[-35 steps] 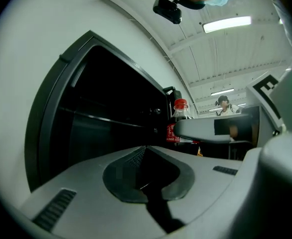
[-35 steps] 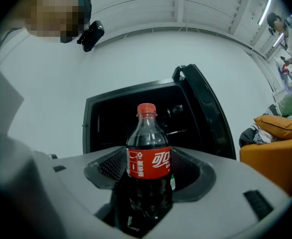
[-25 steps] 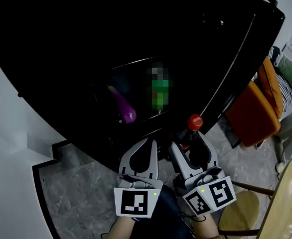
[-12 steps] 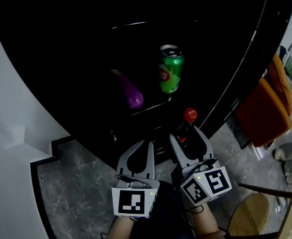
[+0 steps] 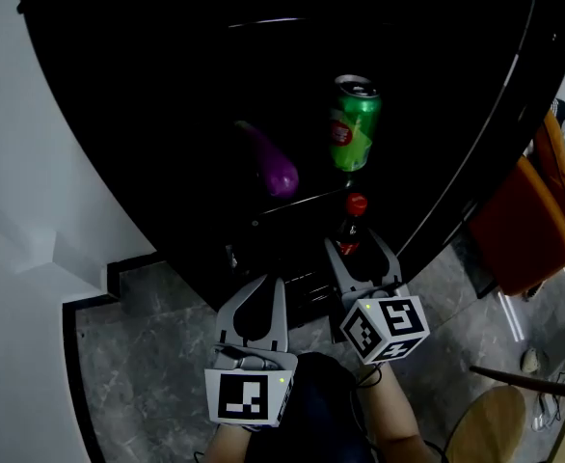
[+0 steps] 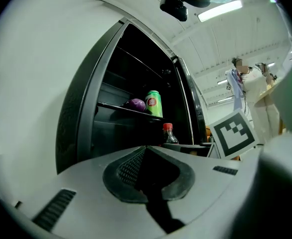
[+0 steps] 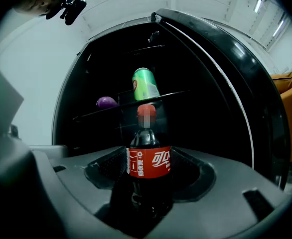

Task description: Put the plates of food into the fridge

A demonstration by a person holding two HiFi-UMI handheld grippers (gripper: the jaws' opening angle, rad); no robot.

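Observation:
The fridge [image 5: 167,85] stands open and dark inside. On its glass shelf [image 5: 297,204] lie a purple eggplant [image 5: 275,165] and an upright green can [image 5: 353,123]; both also show in the right gripper view, the eggplant [image 7: 106,102] left of the can [image 7: 145,85]. My right gripper [image 5: 358,249] is shut on a cola bottle [image 5: 350,228] with a red cap, held upright just below the shelf's front edge. The bottle [image 7: 147,158] fills the gap between the jaws. My left gripper [image 5: 256,287] is shut and holds nothing, lower and to the left. No plates are in view.
The fridge door [image 5: 514,133] swings out on the right. An orange sofa [image 5: 519,220] and a round wooden stool [image 5: 490,422] stand behind it. A white wall [image 5: 51,210] borders the fridge on the left. A person [image 6: 245,83] stands far off in the left gripper view.
My right gripper has carried the cola bottle forward and up towards the shelf. The fridge now sits closer and higher in the head view. The left gripper has stayed low and shut.

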